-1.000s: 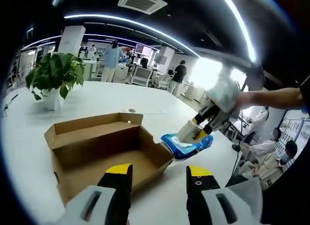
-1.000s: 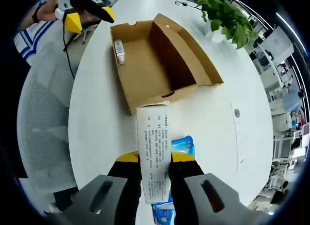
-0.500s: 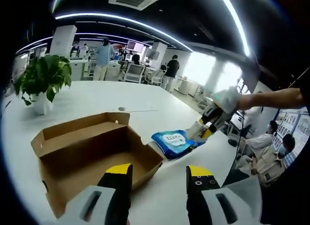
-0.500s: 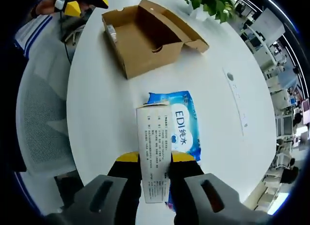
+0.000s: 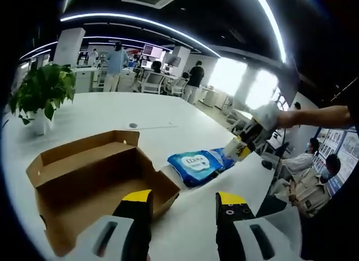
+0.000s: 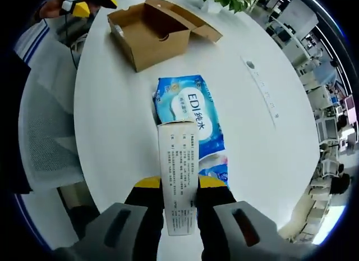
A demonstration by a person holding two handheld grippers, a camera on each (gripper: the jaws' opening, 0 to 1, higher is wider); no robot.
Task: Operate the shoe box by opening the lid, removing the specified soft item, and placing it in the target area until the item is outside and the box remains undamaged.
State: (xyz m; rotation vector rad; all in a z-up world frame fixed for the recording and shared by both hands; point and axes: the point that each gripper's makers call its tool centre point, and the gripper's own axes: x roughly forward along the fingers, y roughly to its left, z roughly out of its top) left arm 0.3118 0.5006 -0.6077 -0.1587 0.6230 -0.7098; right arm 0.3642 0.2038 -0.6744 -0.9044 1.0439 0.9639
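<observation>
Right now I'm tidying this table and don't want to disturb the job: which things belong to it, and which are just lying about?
Job:
- cardboard box, lid open
- blue wipes pack, lying on the table outside the box
- white label strip, held in the right claw
- left claw, open

Lying about:
- potted plant
- small bottle inside the box

Blue wipes pack [image 6: 192,122] on table — I read "EDI" plus two Chinese characters, "纯水", white on dark blue oval, in right gripper view. Same pack [image 5: 194,165] in left gripper view: "EDI" just legible on top face. White printed slip [image 6: 179,182] clamped between right gripper [image 6: 179,185] jaws — rows of small dark Chinese print, too small for me to read. No text I can read on shoe box [image 6: 151,31].
</observation>
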